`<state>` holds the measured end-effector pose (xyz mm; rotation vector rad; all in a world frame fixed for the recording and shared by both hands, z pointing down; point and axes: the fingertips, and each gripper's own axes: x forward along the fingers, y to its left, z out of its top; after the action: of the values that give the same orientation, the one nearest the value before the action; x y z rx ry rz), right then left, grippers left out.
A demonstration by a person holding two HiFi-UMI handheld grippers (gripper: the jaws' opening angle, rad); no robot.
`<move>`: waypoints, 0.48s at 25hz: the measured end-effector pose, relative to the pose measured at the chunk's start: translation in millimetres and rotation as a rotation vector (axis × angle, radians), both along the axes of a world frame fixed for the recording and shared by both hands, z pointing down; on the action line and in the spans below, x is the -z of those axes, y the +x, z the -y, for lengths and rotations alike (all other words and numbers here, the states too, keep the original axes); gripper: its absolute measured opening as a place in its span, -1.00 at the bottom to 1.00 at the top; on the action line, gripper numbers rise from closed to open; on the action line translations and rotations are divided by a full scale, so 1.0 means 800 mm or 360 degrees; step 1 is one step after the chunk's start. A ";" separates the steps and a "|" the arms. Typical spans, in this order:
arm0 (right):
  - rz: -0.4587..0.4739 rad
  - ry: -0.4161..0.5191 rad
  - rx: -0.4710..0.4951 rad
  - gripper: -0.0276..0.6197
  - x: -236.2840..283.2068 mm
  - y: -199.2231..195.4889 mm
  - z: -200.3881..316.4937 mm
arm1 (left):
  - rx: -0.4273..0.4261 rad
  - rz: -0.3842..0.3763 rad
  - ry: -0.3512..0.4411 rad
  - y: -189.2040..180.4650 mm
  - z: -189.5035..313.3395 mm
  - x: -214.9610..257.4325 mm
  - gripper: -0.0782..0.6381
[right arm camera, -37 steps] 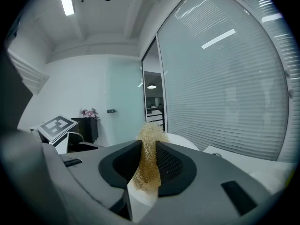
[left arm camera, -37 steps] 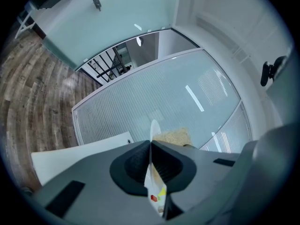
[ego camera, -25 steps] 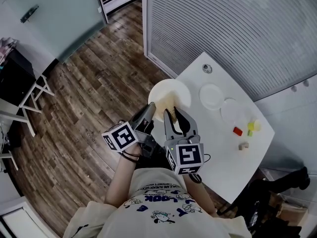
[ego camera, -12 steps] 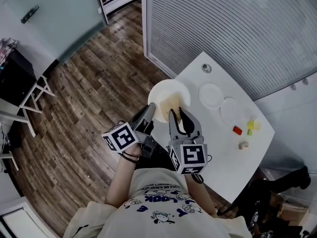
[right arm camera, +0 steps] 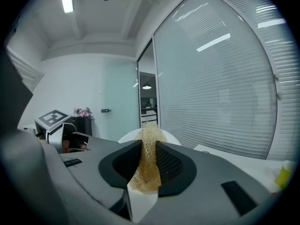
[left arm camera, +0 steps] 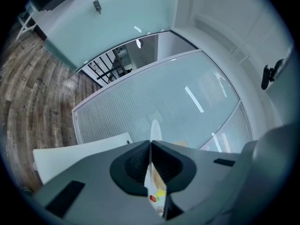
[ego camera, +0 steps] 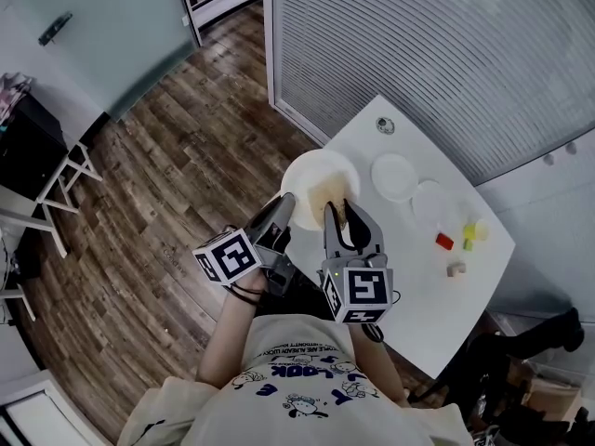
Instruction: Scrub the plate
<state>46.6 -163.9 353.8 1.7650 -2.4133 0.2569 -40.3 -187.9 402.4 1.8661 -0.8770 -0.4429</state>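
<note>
A white plate [ego camera: 321, 177] is held up over the near corner of the white table [ego camera: 418, 286]. My left gripper [ego camera: 285, 204] is shut on the plate's left rim; in the left gripper view the plate [left arm camera: 154, 127] shows edge-on between the pads of the left gripper [left arm camera: 151, 145]. My right gripper [ego camera: 339, 212] is shut on a golden mesh scrubber [ego camera: 335, 209], which lies against the plate's face. In the right gripper view the scrubber [right arm camera: 149, 142] fills the gap of the right gripper [right arm camera: 149, 146], with the plate [right arm camera: 125, 136] just behind it.
Two small white plates [ego camera: 394, 177] [ego camera: 432, 204] lie further along the table. Beyond them are a red block [ego camera: 444, 241], a yellow-green piece [ego camera: 474, 234] and a beige block [ego camera: 456, 269]. A small round fitting [ego camera: 384, 125] sits near the blind-covered glass wall. Wooden floor lies to the left.
My right gripper has carried the scrubber a little to the right across the plate's face. The left gripper and the plate have barely shifted.
</note>
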 end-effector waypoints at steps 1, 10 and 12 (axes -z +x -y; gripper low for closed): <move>-0.0001 0.0001 -0.0010 -0.63 0.000 0.003 0.000 | 0.0002 0.0014 0.0001 -0.001 0.000 0.000 -0.70; -0.0036 -0.0006 -0.0115 -0.63 0.000 0.030 0.004 | -0.0039 0.0025 0.0000 0.005 0.000 -0.001 -0.70; -0.0037 -0.0008 -0.0137 -0.63 0.001 0.034 0.004 | -0.0047 0.0030 -0.0006 0.007 0.000 -0.002 -0.70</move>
<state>74.0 -167.3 352.8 1.8613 -2.3223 0.2505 -34.8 -188.2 404.2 1.8803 -0.8612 -0.4056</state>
